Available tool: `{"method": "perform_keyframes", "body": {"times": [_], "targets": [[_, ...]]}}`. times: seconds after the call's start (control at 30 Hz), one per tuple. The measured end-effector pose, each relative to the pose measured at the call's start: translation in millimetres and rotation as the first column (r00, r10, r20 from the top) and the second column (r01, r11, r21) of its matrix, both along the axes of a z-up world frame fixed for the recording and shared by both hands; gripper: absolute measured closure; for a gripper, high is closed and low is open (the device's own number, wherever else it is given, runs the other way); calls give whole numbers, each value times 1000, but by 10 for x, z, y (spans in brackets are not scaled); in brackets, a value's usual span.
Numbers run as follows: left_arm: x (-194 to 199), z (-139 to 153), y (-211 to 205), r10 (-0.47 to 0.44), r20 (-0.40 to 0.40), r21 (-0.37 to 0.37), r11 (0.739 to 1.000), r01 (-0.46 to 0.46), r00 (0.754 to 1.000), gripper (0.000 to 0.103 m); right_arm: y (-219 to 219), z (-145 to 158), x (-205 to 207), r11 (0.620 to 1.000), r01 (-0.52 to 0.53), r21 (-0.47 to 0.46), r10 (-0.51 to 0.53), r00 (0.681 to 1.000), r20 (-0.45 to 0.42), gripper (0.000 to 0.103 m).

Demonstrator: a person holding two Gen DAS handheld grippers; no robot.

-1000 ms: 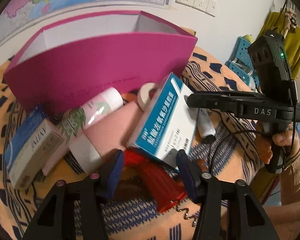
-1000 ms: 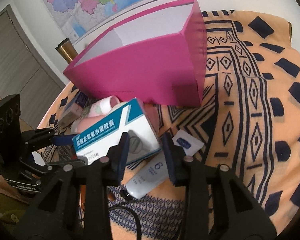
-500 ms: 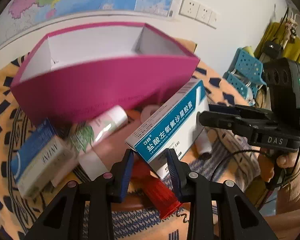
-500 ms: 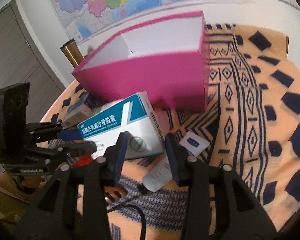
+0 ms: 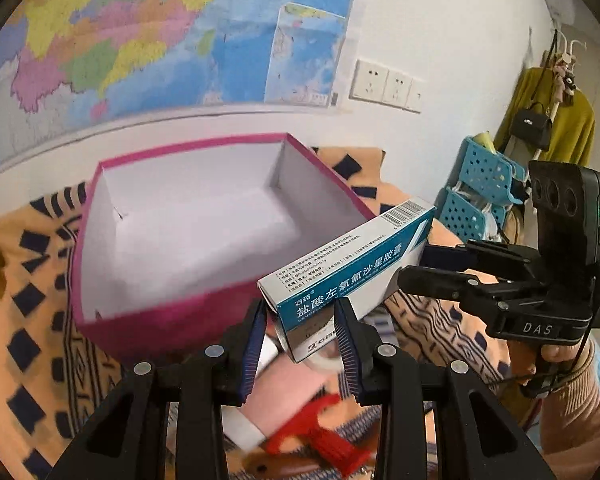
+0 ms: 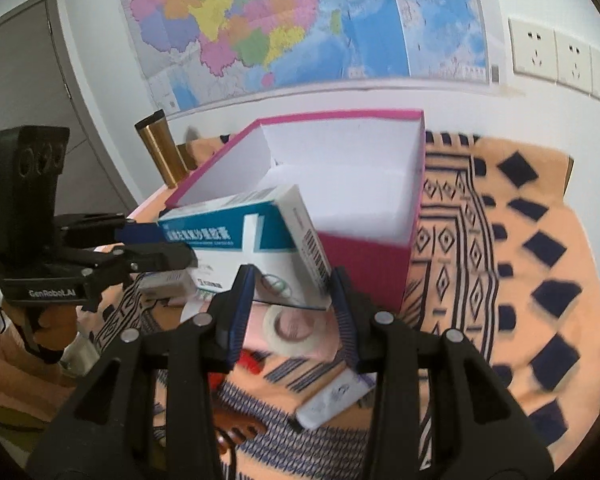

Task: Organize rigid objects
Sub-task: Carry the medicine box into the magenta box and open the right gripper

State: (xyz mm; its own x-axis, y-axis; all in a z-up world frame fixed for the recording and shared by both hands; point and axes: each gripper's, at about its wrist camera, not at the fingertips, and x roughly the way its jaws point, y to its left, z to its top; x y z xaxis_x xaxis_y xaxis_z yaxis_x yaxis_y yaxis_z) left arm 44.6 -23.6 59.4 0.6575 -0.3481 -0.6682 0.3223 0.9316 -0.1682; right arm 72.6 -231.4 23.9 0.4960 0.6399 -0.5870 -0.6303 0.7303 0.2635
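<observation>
Diff vs a sec ago: the medicine box was lying on the pile w/ the left gripper wide open around its near end. The jaws have closed since, and now they're clamped on that end. The right gripper is pinching the opposite end, so the box is held from both sides. Its jaws opened a touch w/ the box between them. Box is now up off the clutter, about level w/ the rim of the pink box, at its near right corner and not inside yet. More of the pink box's white inside shows than before.

The medicine box itself: long white carton, teal panel w/ white Chinese lettering, barcode on the end flap, tilted w/ the barcode end higher in the left view.

Under it on the orange patterned cloth: a tape roll, a white tube, and a red thing, blurry.
</observation>
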Motion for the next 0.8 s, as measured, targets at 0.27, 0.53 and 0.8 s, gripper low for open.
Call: {"method": "perform_keyframes", "body": {"times": [0.27,0.53,0.8], "targets": [[382,106,64,20,-17,-4,1000,-20,1000,67,2,101,400,998,14,65,-11,999,-41,61],[749,68,179,58,-61,-14,998,-59,996,64,89,55,778,995,24,101,-12,992,-122,61],[968,-68,385,121,-96,28,993,-118,988,61,357,-132,1068,996,3,86,15,979,-201,61]]}}
